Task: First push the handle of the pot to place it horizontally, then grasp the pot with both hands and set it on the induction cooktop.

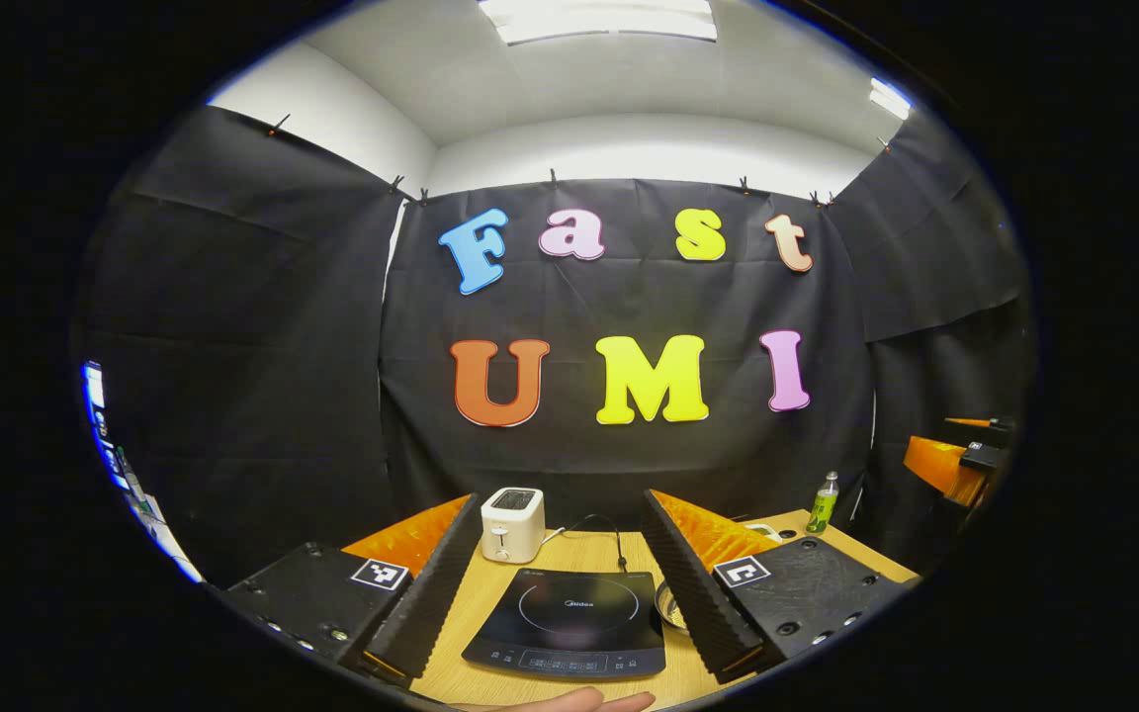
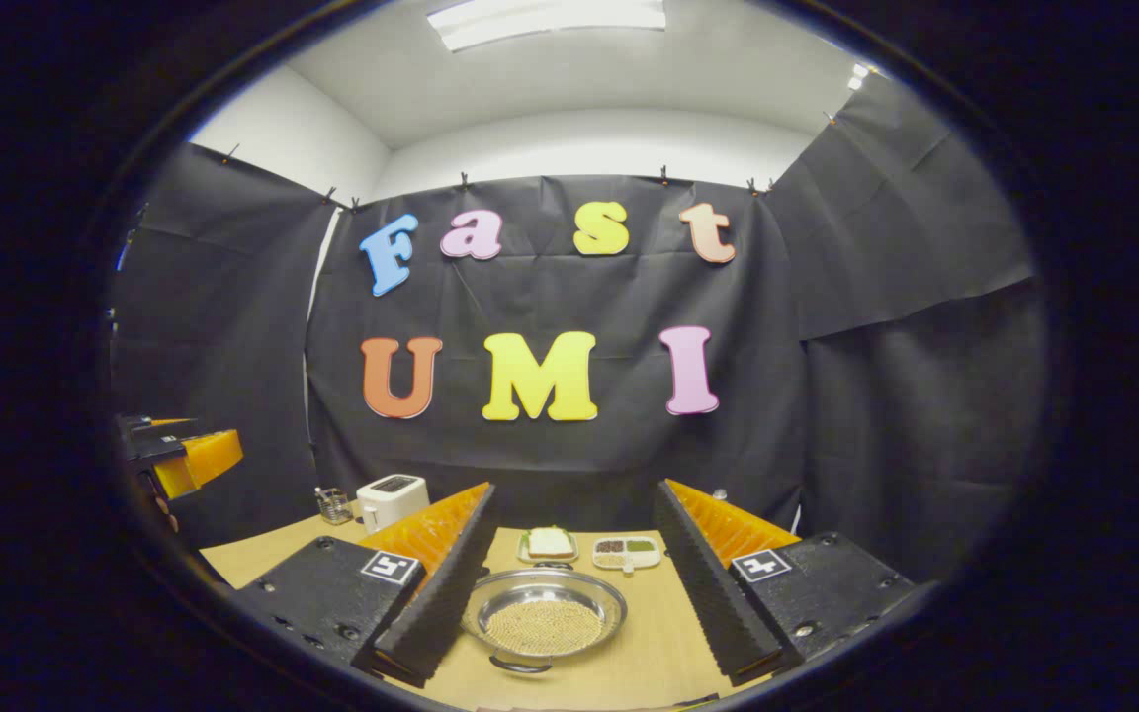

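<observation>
A shallow steel pot (image 2: 544,613) with a beige grainy inside sits on the wooden table (image 2: 649,653), low between the fingers of my open right gripper (image 2: 574,489). One dark loop handle (image 2: 518,666) points toward me and another (image 2: 552,566) points away. The black induction cooktop (image 1: 565,623) lies flat between the fingers of my open left gripper (image 1: 562,499). A sliver of the pot (image 1: 668,605) peeks out beside the cooktop, behind the right-hand finger. Neither gripper touches anything.
A white toaster (image 1: 512,524) stands behind the cooktop, its cord trailing over the table. A green bottle (image 1: 823,502) is at the back right. Beyond the pot are a sandwich plate (image 2: 548,543), a compartment tray (image 2: 627,552) and a glass jar (image 2: 334,505). A hand (image 1: 569,702) shows at the bottom.
</observation>
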